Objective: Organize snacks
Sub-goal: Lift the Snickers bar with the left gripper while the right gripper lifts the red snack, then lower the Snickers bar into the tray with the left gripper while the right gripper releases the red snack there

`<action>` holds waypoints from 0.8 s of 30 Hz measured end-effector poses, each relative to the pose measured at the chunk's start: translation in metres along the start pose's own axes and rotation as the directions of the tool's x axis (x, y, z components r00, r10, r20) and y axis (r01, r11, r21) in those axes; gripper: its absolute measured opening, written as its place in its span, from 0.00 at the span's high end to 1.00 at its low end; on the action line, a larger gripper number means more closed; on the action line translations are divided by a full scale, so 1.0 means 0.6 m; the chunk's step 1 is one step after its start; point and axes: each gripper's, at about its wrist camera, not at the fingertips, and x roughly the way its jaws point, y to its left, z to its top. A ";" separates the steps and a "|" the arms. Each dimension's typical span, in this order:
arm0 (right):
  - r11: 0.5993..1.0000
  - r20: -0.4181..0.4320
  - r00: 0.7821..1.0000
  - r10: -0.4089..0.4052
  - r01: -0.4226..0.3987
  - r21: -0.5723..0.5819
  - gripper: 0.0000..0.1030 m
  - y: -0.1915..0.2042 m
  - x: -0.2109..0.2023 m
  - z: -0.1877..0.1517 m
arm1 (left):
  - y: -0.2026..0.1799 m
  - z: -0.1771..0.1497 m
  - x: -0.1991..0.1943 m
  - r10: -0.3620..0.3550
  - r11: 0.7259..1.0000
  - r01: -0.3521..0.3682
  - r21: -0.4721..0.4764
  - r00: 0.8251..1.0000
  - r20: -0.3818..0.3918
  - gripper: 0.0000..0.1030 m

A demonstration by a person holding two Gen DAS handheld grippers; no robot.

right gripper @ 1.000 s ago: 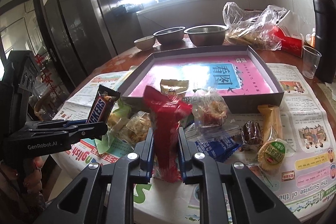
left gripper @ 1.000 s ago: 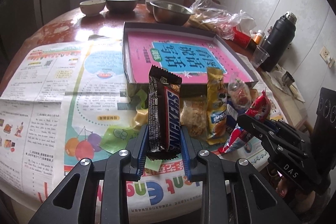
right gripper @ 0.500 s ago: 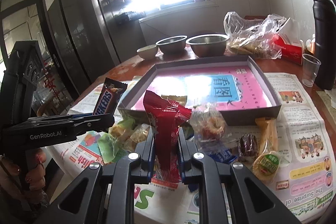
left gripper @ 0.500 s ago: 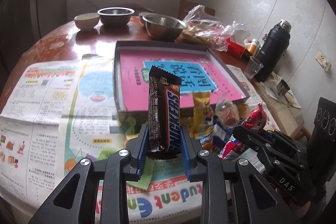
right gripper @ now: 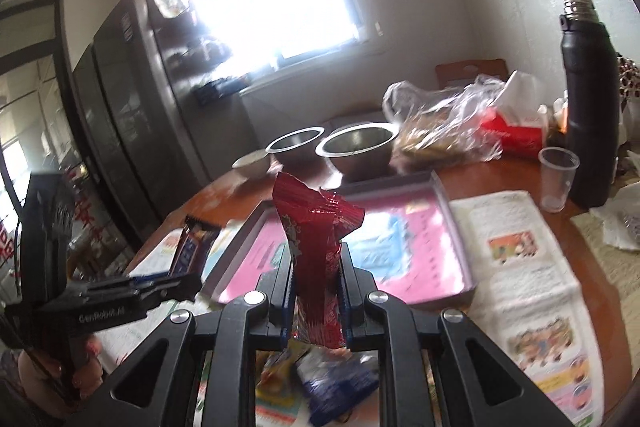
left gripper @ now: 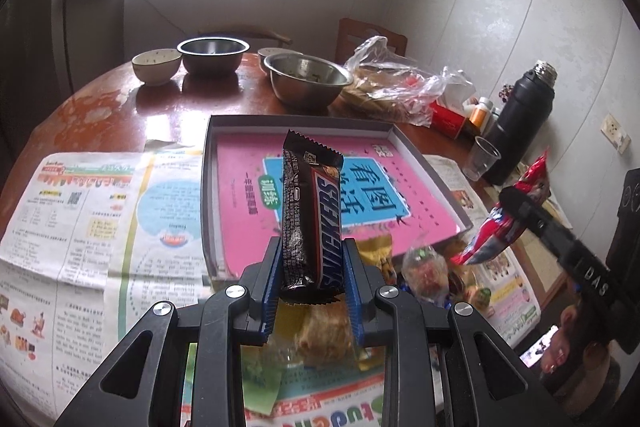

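Note:
My left gripper (left gripper: 312, 281) is shut on a dark Snickers bar (left gripper: 310, 215), held upright above the near edge of the shallow grey box (left gripper: 208, 187) with a pink printed bottom. My right gripper (right gripper: 314, 293) is shut on a red snack packet (right gripper: 316, 247), held upright above the box's near rim (right gripper: 460, 247). The right gripper and its red packet (left gripper: 496, 223) show at the right of the left wrist view. The left gripper with the Snickers bar (right gripper: 192, 247) shows at the left of the right wrist view. A pile of loose snacks (left gripper: 424, 267) lies on the newspaper in front of the box.
Newspaper (left gripper: 80, 227) covers the near half of the round wooden table. Behind the box stand metal bowls (left gripper: 306, 77), a small ceramic bowl (left gripper: 156, 65) and a plastic bag of food (left gripper: 392, 87). A black thermos (left gripper: 520, 123) and a clear plastic cup (left gripper: 480, 157) stand at the right.
Both grippers have risen and moved forward toward the box, each still holding its snack. The snack pile now lies lower and closer under the fingers.

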 end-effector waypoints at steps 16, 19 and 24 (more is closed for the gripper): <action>0.993 -0.012 0.994 -0.111 0.111 0.026 0.82 -0.068 0.066 0.035 | 0.018 0.025 0.082 0.013 0.999 -0.014 -0.034 0.999 -0.040 0.73; 0.992 -0.042 0.992 -0.122 0.124 0.030 0.82 -0.079 0.085 0.030 | 0.022 0.022 0.094 0.017 0.999 -0.019 -0.035 0.998 -0.056 0.73; 0.990 -0.106 0.986 -0.131 0.135 0.037 0.82 -0.095 0.117 0.018 | 0.031 0.014 0.115 0.027 0.999 -0.031 -0.039 0.995 -0.091 0.73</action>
